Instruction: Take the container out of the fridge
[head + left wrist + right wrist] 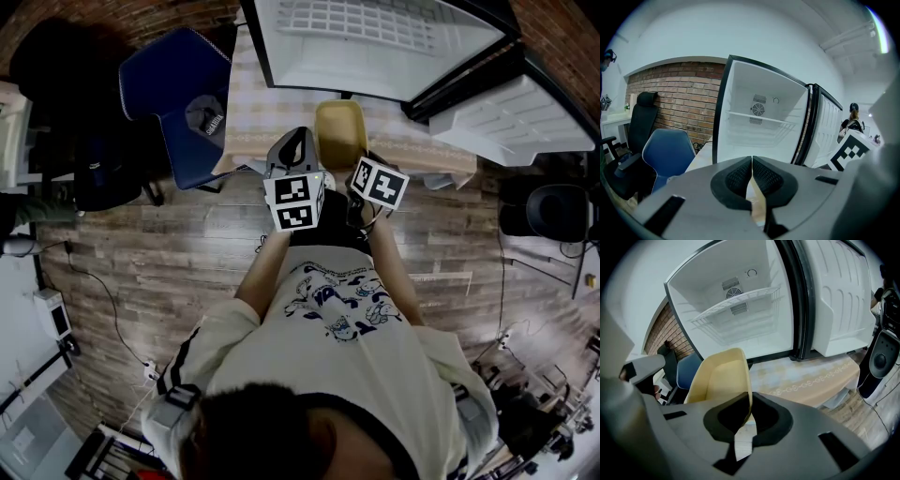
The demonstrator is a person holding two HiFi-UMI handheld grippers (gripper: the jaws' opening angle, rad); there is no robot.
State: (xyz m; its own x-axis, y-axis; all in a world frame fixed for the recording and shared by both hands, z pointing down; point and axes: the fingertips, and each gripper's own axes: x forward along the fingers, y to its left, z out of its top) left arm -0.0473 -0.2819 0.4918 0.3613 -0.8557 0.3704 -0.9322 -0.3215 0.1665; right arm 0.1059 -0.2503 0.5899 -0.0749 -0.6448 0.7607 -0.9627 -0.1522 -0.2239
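A pale yellow container hangs in front of the open fridge, outside it and over the table. My right gripper is shut on its near rim, which sits pinched between the black pads. From the head view the container lies over the table's front edge, with the right gripper at its near right corner. My left gripper hovers just left of the container, and in its own view the left gripper is shut on nothing. The fridge shows one bare wire shelf.
The fridge door stands swung open to the right. A patterned cloth covers the table. A blue chair stands left of the table, with a black office chair beyond it. Wood floor lies around the person.
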